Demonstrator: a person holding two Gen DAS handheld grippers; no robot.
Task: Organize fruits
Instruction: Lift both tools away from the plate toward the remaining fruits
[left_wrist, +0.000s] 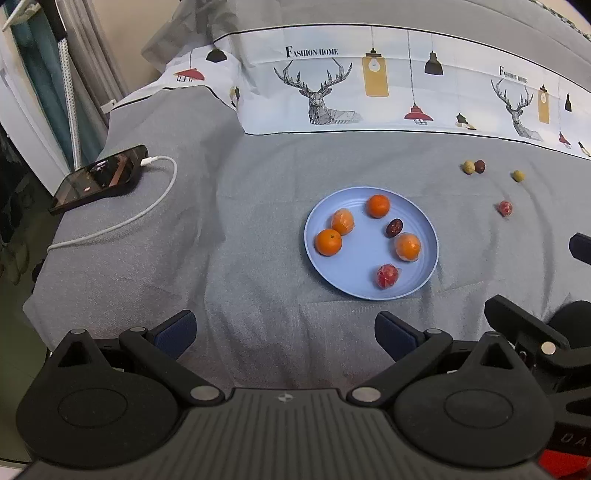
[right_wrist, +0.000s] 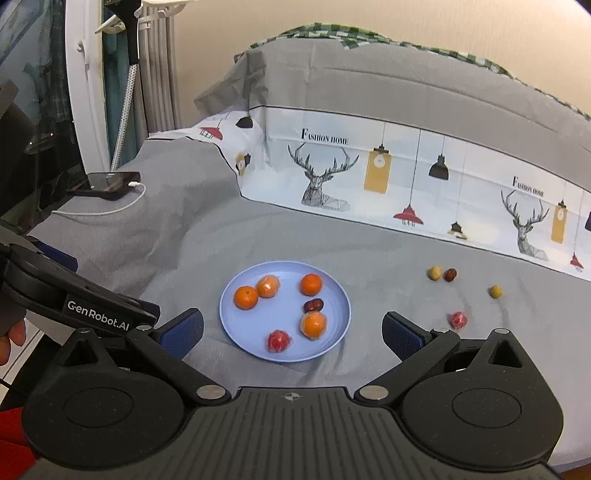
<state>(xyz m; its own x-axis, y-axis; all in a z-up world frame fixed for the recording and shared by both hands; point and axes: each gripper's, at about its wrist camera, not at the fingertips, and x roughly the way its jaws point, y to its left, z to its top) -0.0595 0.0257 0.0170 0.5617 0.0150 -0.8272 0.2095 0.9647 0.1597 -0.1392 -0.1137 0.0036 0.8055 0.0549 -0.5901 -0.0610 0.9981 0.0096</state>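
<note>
A light blue plate (left_wrist: 354, 267) (right_wrist: 275, 323) lies on the grey bedspread. On it are several oranges (left_wrist: 328, 242) (right_wrist: 246, 297), two of them plastic-wrapped, plus a dark date (left_wrist: 394, 227) (right_wrist: 314, 305) and a red wrapped fruit (left_wrist: 387, 276) (right_wrist: 277, 340). To the plate's right, off it, lie another red wrapped fruit (left_wrist: 504, 208) (right_wrist: 458, 319), a dark red date (left_wrist: 480, 166) (right_wrist: 450, 274) and two yellowish round fruits (left_wrist: 468, 167) (right_wrist: 435, 273). My left gripper (left_wrist: 284, 325) stands open and empty near the plate's front left. Just in front of the plate, my right gripper (right_wrist: 291, 328) is open and empty too.
A black phone (left_wrist: 99, 177) (right_wrist: 107, 184) with a white charging cable (left_wrist: 147, 214) lies at the bed's left edge. A folded quilt with deer print (left_wrist: 369, 81) (right_wrist: 406, 177) rises behind the fruit. A hand (right_wrist: 11, 343) holds the left gripper's body (right_wrist: 74, 295).
</note>
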